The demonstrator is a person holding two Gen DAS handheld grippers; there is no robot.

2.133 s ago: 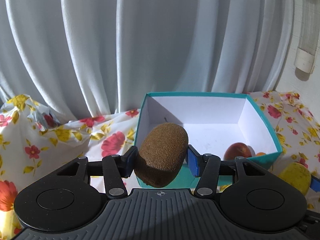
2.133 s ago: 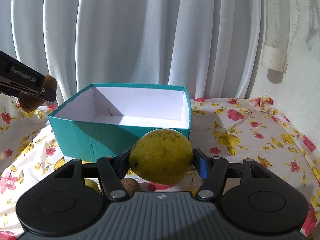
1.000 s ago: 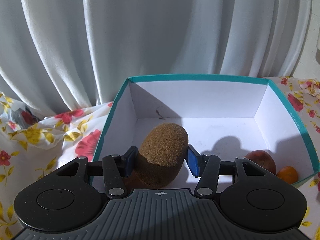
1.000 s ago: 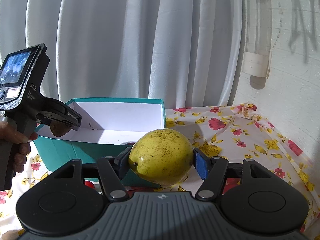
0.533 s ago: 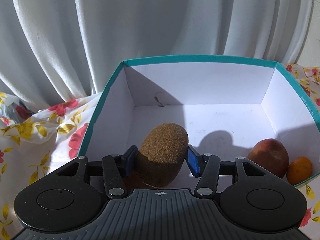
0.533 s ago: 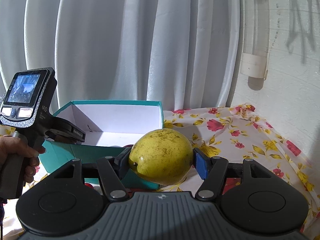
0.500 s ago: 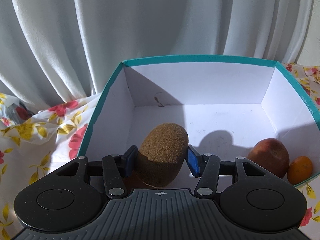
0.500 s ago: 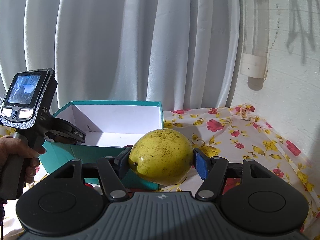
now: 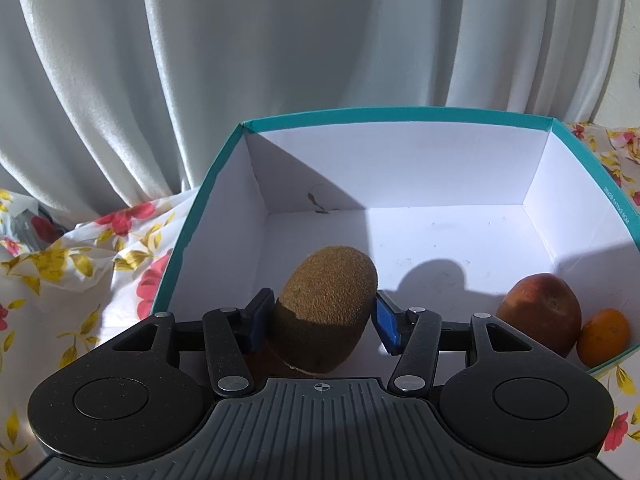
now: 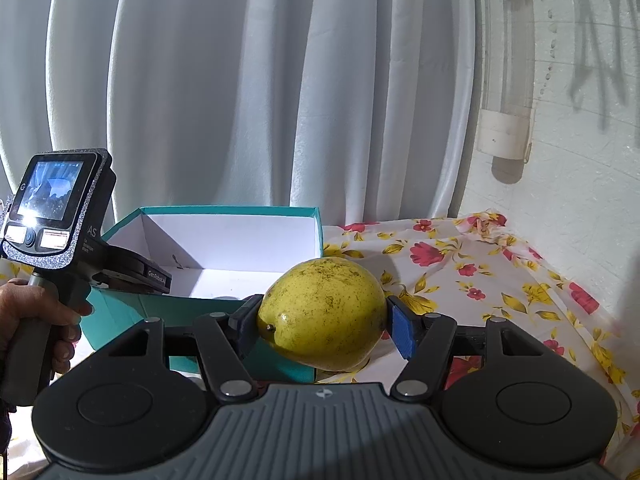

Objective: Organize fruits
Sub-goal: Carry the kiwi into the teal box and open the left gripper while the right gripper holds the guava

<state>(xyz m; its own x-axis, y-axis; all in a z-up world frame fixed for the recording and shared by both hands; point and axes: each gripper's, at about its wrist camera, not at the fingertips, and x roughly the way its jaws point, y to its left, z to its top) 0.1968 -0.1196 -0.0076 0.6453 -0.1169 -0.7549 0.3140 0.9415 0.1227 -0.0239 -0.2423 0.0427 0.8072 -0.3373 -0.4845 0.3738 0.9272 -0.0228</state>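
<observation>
1. Left gripper (image 9: 325, 316) still clamps the kiwi (image 9: 325, 309) between its blue pads, holding it low inside the teal box (image 9: 400, 114), near the box's left wall; since the frame half a second ago it has barely moved, only eased slightly deeper.
2. Right gripper (image 10: 323, 326) keeps its grasp on the yellow fruit (image 10: 323, 314), held in the air in front of the near right corner of the box, unchanged from half a second ago.
3. Compared with two seconds ago, the left gripper has travelled from outside the box's near wall to over its white floor.
4. Count in the left wrist view: one kiwi, one reddish fruit (image 9: 540, 313) and one small orange fruit (image 9: 604, 335), the last two touching in the box's near right corner.
5. Count in the right wrist view: one yellow fruit, one box, and one hand (image 10: 38, 316) gripping the left gripper's handle at the left edge.
6. One flowered cloth (image 10: 500, 280) lies under the box, with white curtains (image 9: 280, 60) behind.
</observation>
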